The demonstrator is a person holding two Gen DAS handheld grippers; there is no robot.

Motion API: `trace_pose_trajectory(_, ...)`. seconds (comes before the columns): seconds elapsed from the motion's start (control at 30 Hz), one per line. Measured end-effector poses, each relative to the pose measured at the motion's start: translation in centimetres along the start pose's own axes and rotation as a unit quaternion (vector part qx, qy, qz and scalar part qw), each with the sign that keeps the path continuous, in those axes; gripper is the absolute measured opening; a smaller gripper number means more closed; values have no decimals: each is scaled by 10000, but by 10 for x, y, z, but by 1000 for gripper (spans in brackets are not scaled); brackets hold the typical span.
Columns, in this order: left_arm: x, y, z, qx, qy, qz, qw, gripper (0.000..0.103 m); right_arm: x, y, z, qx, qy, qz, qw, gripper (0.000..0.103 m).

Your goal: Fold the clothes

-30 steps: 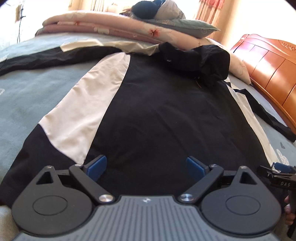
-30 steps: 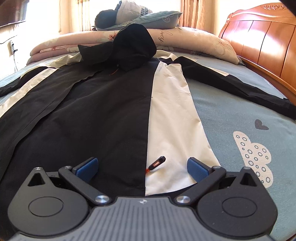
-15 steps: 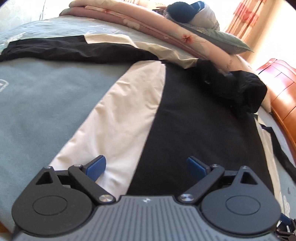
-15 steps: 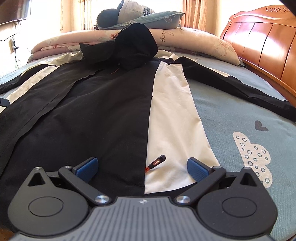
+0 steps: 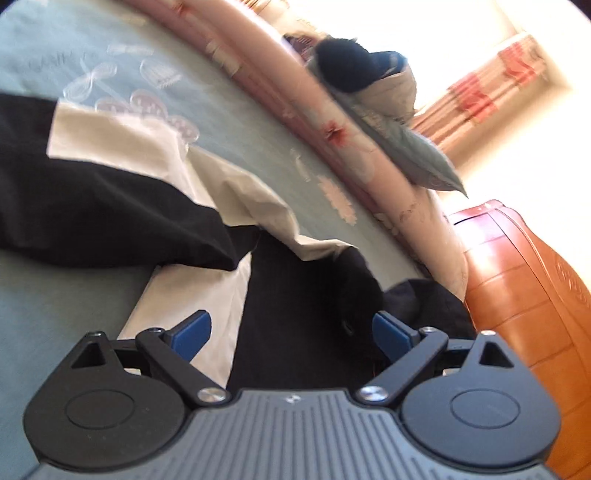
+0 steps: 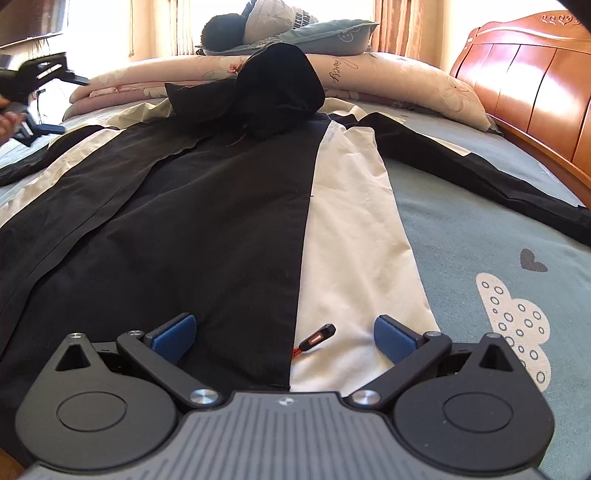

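A black and cream hooded jacket [image 6: 207, 229] lies spread flat on the bed, its hood [image 6: 277, 88] bunched at the far end. My right gripper [image 6: 284, 334] hovers open over the jacket's hem, where a small black and orange zipper pull [image 6: 317, 338] lies between the fingers. My left gripper [image 5: 291, 332] is open, tilted, above the jacket's shoulder [image 5: 295, 295] near the left sleeve [image 5: 110, 214]. The left gripper also shows at the far left in the right wrist view [image 6: 44, 99], held by a hand.
A grey-blue bedsheet [image 6: 498, 229] with cloud and heart prints covers the bed. Rolled pink quilts [image 6: 388, 81] and a pillow [image 6: 325, 35] lie at the head. An orange wooden headboard [image 6: 535, 85] runs along the right side.
My left gripper has swung up and forward from the hem toward the left shoulder and sleeve, tilting as it went. The right gripper has hardly moved.
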State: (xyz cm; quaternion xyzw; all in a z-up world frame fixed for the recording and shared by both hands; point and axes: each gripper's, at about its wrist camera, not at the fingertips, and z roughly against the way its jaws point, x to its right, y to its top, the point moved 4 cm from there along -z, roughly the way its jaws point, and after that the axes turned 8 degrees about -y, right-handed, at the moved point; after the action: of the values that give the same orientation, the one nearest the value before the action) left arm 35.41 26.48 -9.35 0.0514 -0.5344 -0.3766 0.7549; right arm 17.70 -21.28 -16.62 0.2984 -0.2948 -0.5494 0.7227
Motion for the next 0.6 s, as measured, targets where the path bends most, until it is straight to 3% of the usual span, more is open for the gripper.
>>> trace_pose_trajectory(0.17,-32,15,-44,39,-352,539,9979,94,0,3,-4,49,69,2,10000,103)
trace_pose_trajectory(0.27,-45,26,-52,576,380,184,9974,91,0,5,-7,45,100,-14,9999,103)
trace_pose_trajectory(0.33,-49,31,-57,645,756,-91,9950,88,1,6,-9,45,109,-18,9999,103)
trace_pose_trajectory(0.5,-26,23,-40,473,1134,-727,9898,90,1,7,-11,86,103,-36,9999,103)
trace_pose_trajectory(0.53,-21,19,-32,371,1081,-755,9906,90,1,7,-11,87,103,-38,9999,103)
trace_pose_trajectory(0.6,-13,7,-18,191,560,-567,9966,92,0,7,-12,108,102,-43,9999,103)
